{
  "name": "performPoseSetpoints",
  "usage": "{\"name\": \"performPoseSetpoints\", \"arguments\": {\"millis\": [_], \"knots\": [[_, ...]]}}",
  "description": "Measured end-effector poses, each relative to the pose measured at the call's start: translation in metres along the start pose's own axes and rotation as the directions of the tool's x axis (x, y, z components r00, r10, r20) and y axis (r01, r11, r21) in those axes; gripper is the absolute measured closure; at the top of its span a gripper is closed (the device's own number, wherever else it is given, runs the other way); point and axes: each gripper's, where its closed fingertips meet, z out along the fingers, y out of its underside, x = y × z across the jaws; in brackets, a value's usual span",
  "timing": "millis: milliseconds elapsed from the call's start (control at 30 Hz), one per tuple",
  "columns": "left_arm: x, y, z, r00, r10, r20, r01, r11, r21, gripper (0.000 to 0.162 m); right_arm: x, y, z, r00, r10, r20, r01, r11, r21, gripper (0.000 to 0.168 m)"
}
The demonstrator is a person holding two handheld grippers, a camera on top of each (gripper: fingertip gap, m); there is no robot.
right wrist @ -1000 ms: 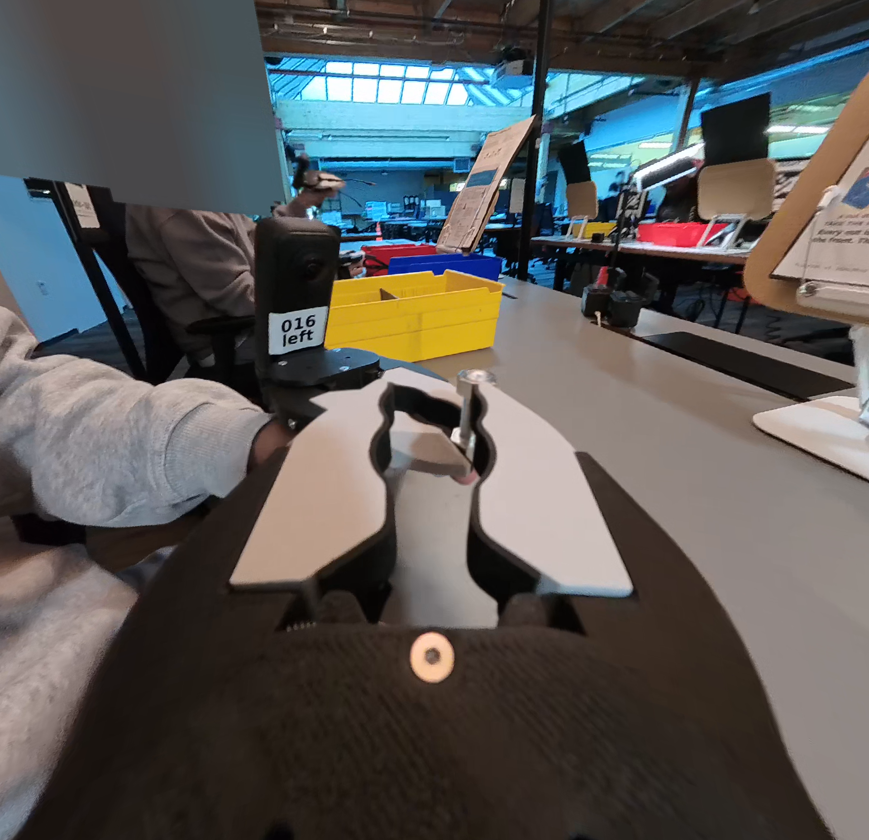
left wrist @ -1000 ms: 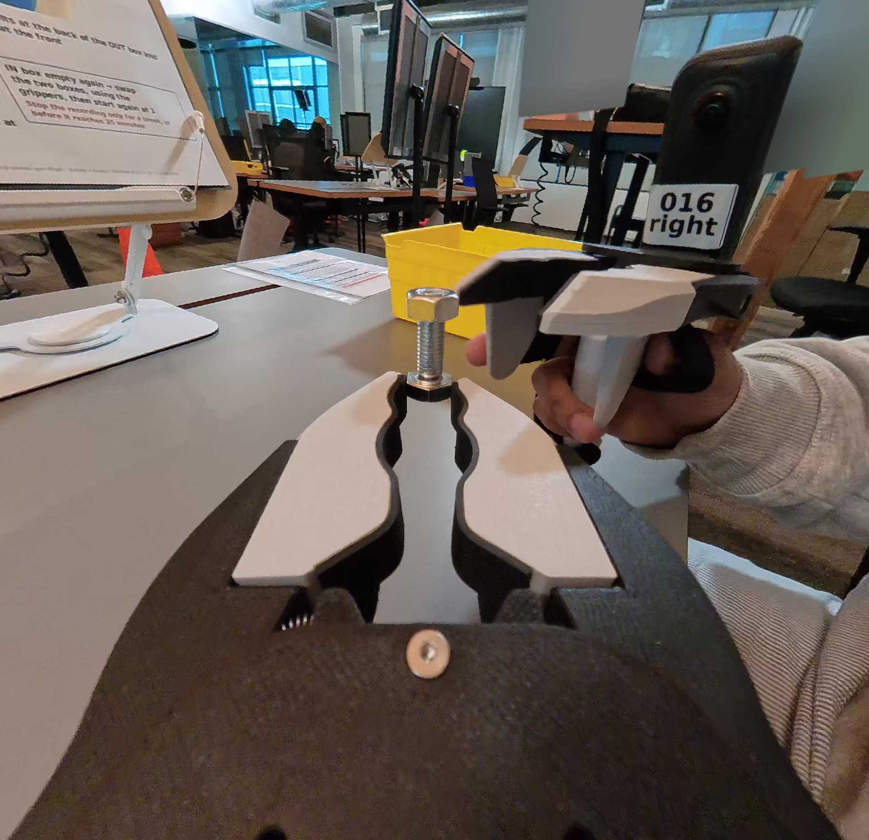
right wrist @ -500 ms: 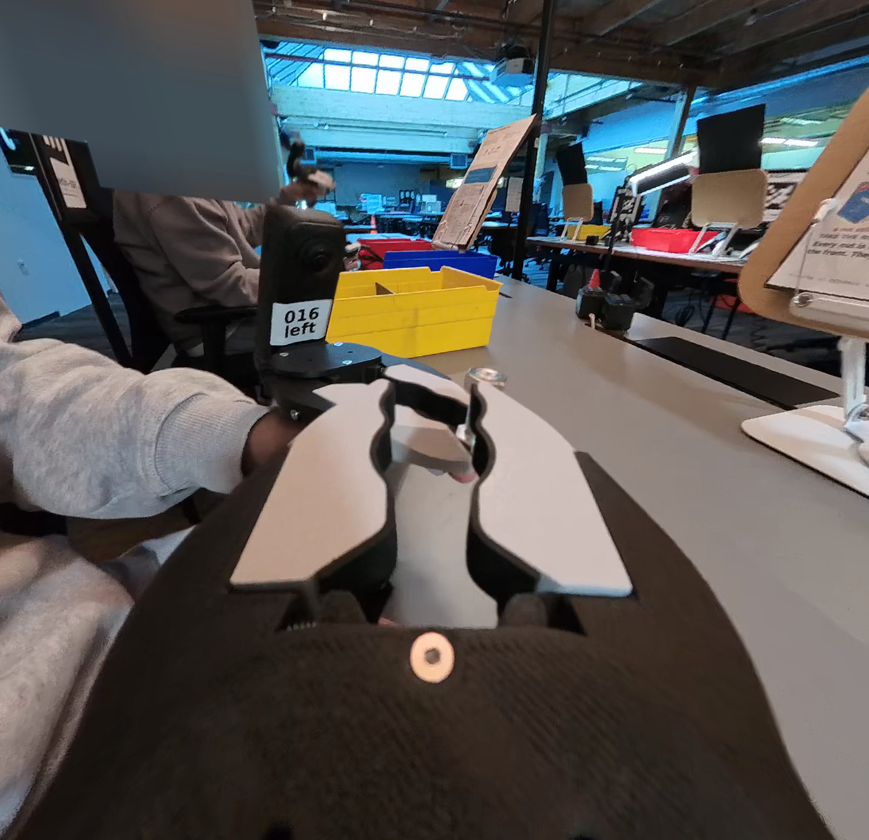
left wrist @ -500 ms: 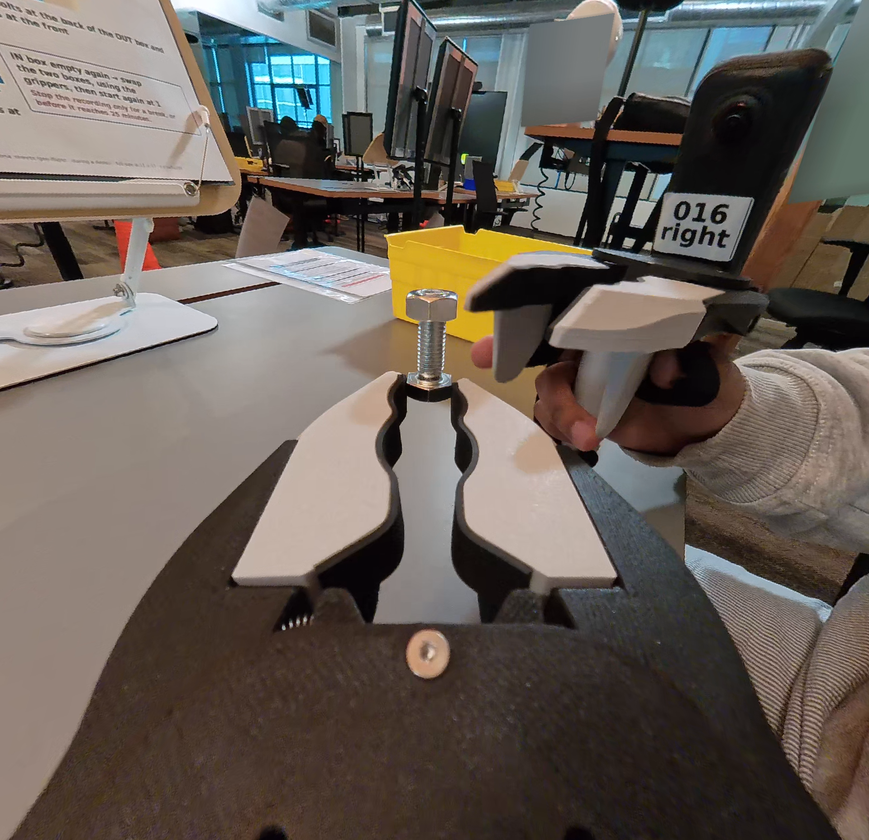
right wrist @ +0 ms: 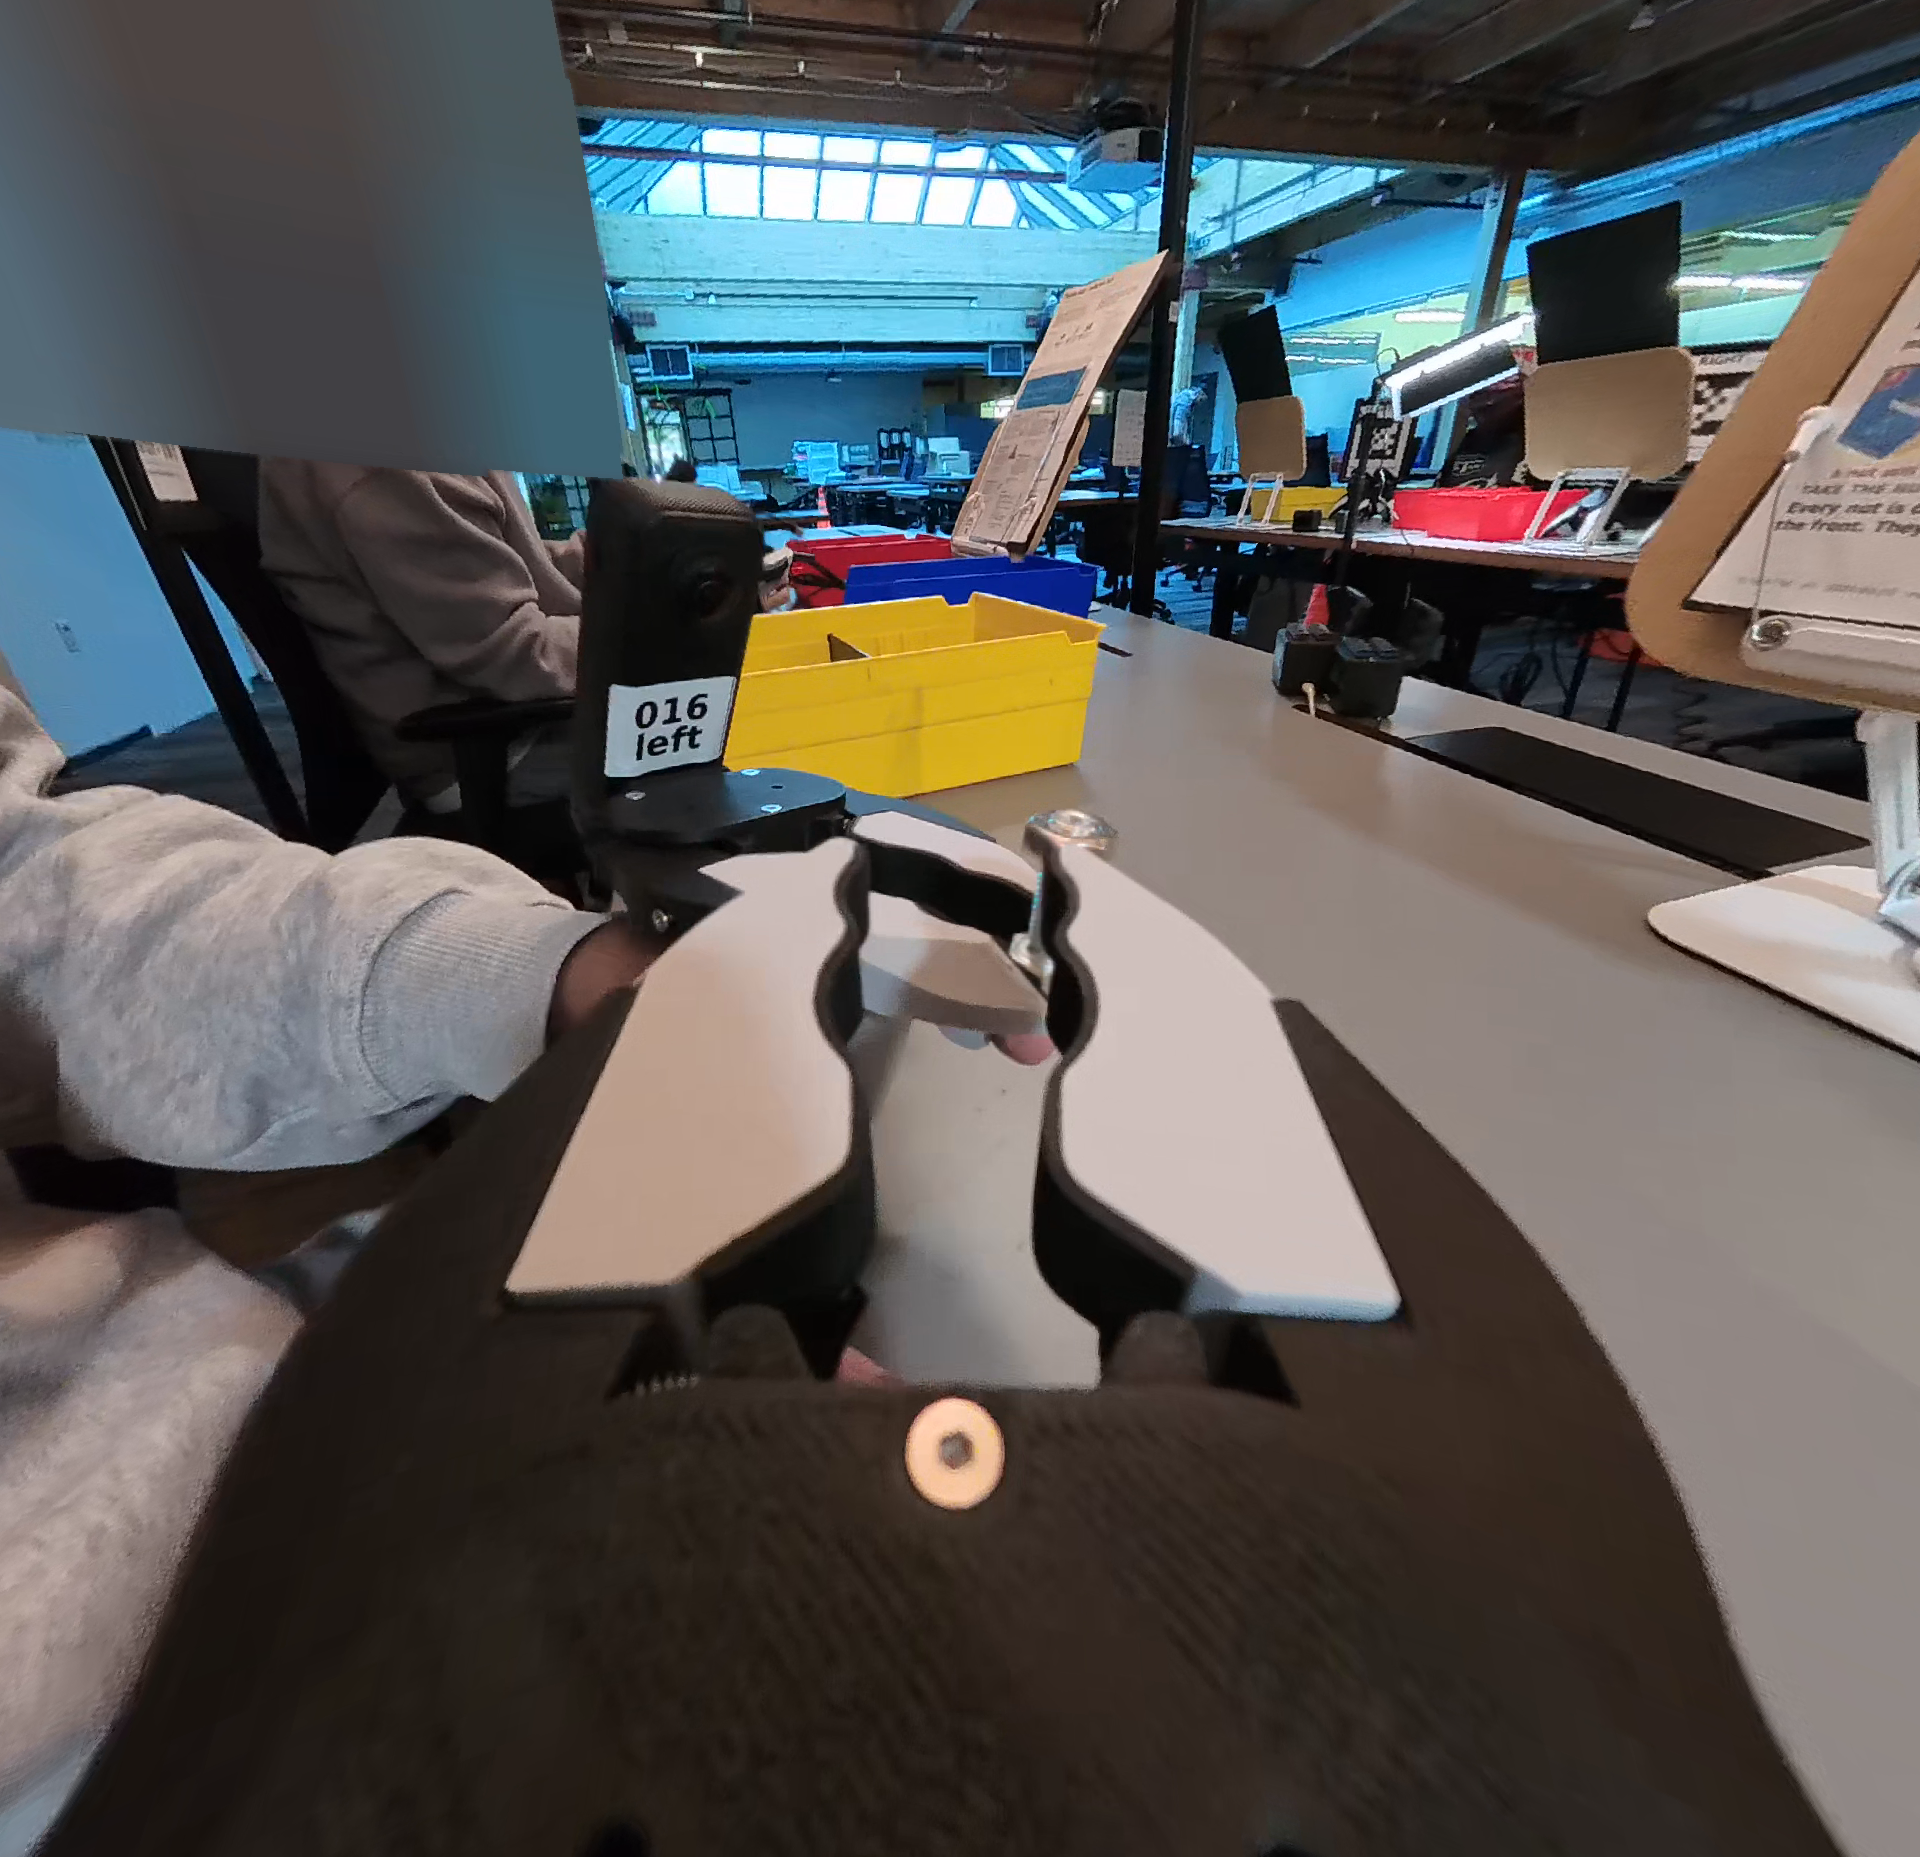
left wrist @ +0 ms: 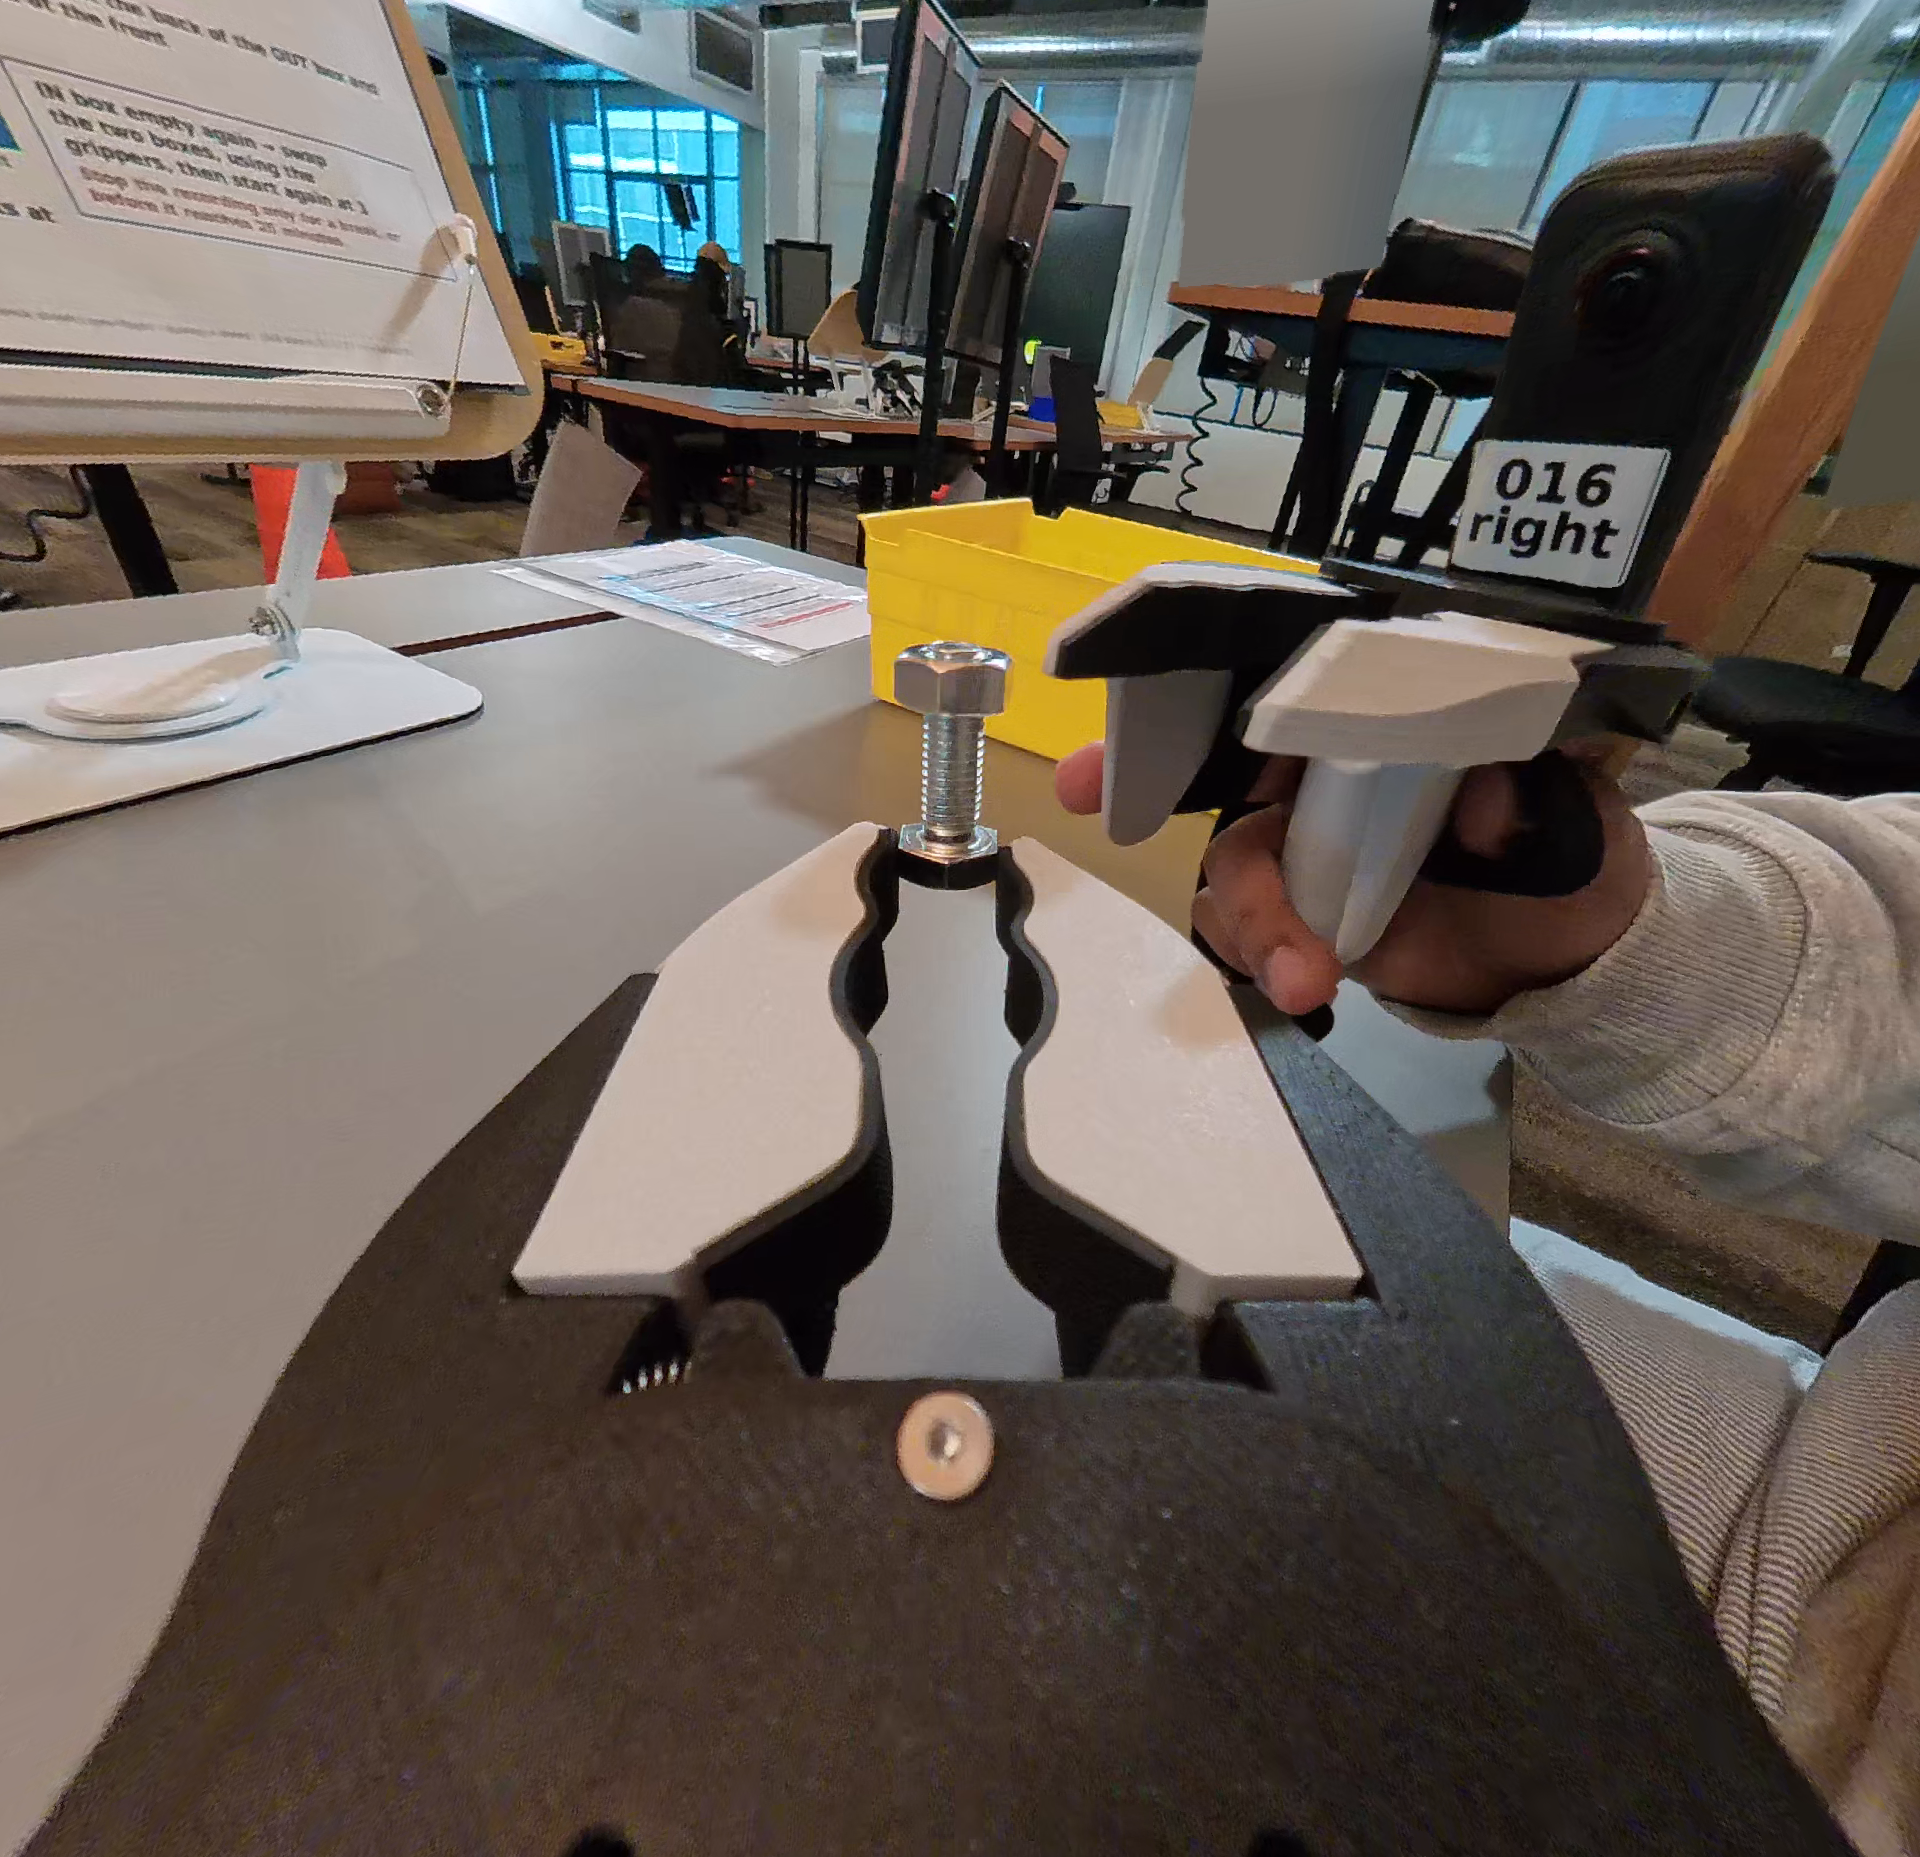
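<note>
My left gripper (left wrist: 945, 860) is shut on a small steel nut (left wrist: 945, 843) at its fingertips, just above the grey table (left wrist: 312, 976). A silver hex bolt (left wrist: 951, 737) stands upright in the nut, head up. My right gripper (left wrist: 1195, 727) is open and empty, held by a hand just right of the bolt head and apart from it. In the right wrist view, the right gripper (right wrist: 951, 862) is open; the bolt (right wrist: 1070, 828) shows beside its right finger, and the left gripper's fingers (right wrist: 935, 976) show through the gap.
A yellow bin (left wrist: 966, 581) stands behind the bolt; a second yellow bin (right wrist: 914, 706) stands behind the left gripper, with blue (right wrist: 966, 581) and red bins beyond. A document stand (left wrist: 208, 197) with a white base (left wrist: 208, 695) is at the left, and a paper sheet (left wrist: 707, 592) lies nearby. The tips of one gripper are about 4 cm away from the tips of the other.
The right gripper has drifted slightly to the right, away from the bolt head. The left gripper holds the nut and bolt still.
</note>
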Motion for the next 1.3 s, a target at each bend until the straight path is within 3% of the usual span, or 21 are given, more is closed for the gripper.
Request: {"name": "performPoseSetpoints", "arguments": {"millis": [200,367,533,800,933,1000,1033,1100,1233,1300], "knots": [[0.005,0.002,0.002,0.999,0.039,-0.011,-0.039,0.999,-0.014,0.144,0.006,-0.004,0.003,0.999,-0.002,-0.044,0.005,0.998,0.064,0.099],[0.005,0.002,0.002,0.999,0.035,-0.014,-0.035,0.999,-0.014,0.144,-0.004,0.004,0.008,1.0,-0.012,0.002,0.012,1.0,0.006,0.107],[-0.001,0.001,0.001,1.0,-0.013,-0.005,0.013,1.0,-0.006,0.144,-0.006,0.002,0.003,1.0,0.004,0.023,-0.003,1.0,-0.008,0.131],[0.006,0.003,0.003,0.999,0.034,-0.023,-0.034,0.999,-0.024,0.144,0.003,-0.001,0.006,0.998,-0.045,-0.047,0.047,0.998,0.035,0.103],[0.004,0.002,0.002,1.0,0.016,-0.017,-0.016,1.0,-0.015,0.144,-0.003,0.0,0.006,0.999,-0.033,-0.017,0.033,0.999,0.016,0.116],[0.0,0.001,0.001,1.0,-0.012,-0.011,0.011,1.0,-0.009,0.144,-0.005,0.001,0.004,1.0,-0.021,0.009,0.021,1.0,-0.002,0.136],[-0.001,0.001,0.001,1.0,-0.025,-0.013,0.025,1.0,-0.006,0.144,-0.004,0.001,0.003,1.0,-0.011,0.005,0.011,1.0,-0.012,0.137],[-0.001,0.001,0.0,0.999,-0.043,-0.018,0.043,0.999,-0.004,0.144,0.0,-0.001,0.002,1.0,-0.014,-0.015,0.014,1.0,0.009,0.133],[0.003,0.002,0.002,1.0,-0.016,-0.027,0.016,1.0,-0.014,0.144,0.005,-0.003,0.004,0.998,-0.037,-0.054,0.04,0.998,0.049,0.104],[0.005,0.002,0.002,1.0,0.0,-0.029,0.0,1.0,-0.019,0.144,0.002,0.002,0.008,0.998,-0.048,-0.043,0.049,0.998,0.025,0.1]]}}
